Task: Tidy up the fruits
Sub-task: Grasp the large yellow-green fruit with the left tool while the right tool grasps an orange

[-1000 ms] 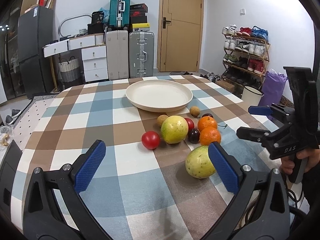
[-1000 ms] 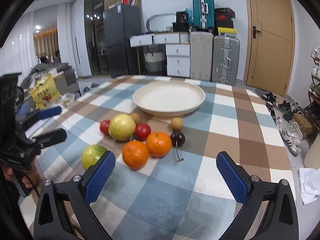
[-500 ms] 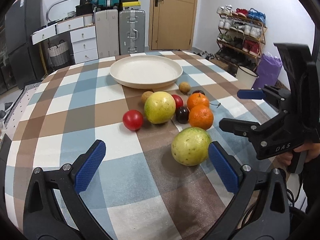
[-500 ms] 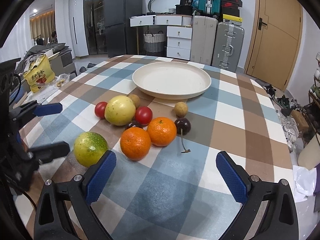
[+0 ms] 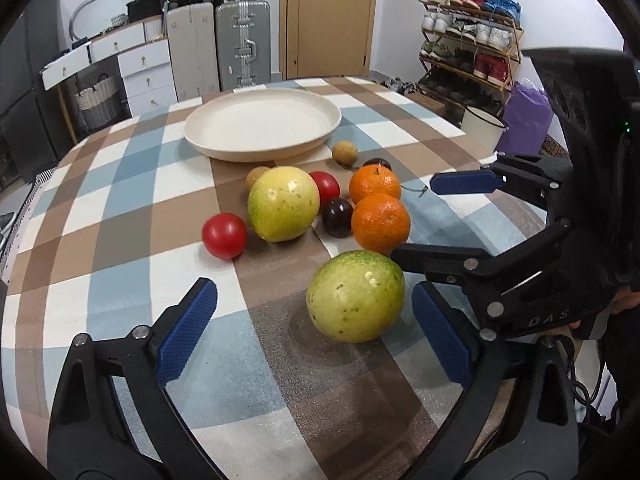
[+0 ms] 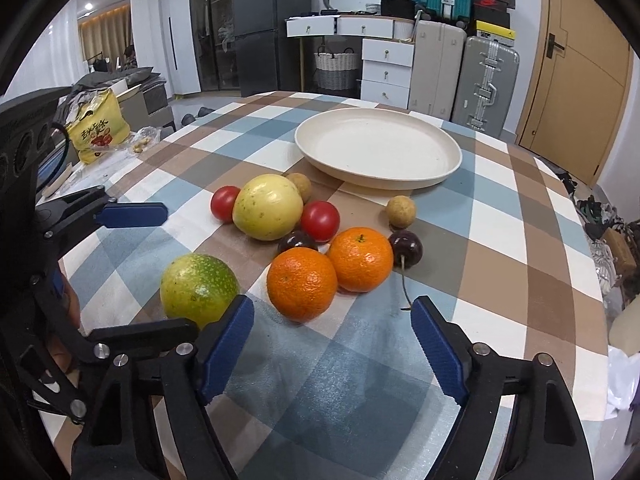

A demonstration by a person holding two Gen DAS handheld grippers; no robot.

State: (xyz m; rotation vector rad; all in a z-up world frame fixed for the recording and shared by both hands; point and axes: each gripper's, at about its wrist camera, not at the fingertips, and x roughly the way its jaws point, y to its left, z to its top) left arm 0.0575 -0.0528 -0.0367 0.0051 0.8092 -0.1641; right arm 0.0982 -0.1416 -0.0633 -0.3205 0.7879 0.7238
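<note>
Left hand-held gripper (image 5: 314,334) spread wide around green-yellow fruit (image 5: 355,296); right hand-held gripper (image 6: 334,346) spread, empty, just before near orange (image 6: 301,283). Plate (image 6: 448,174) beyond, bare.

"DAS" on the right hand-held gripper (image 5: 460,220) (raised letters on its body)

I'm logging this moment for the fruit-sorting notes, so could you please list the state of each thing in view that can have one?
Plate: empty, upright on the tablecloth.
Left claw: open, green fruit near its right finger, not gripped.
Right claw: open, empty, nearest orange just ahead.
Yellow fruit: resting on the cloth.
Door: closed.
</note>
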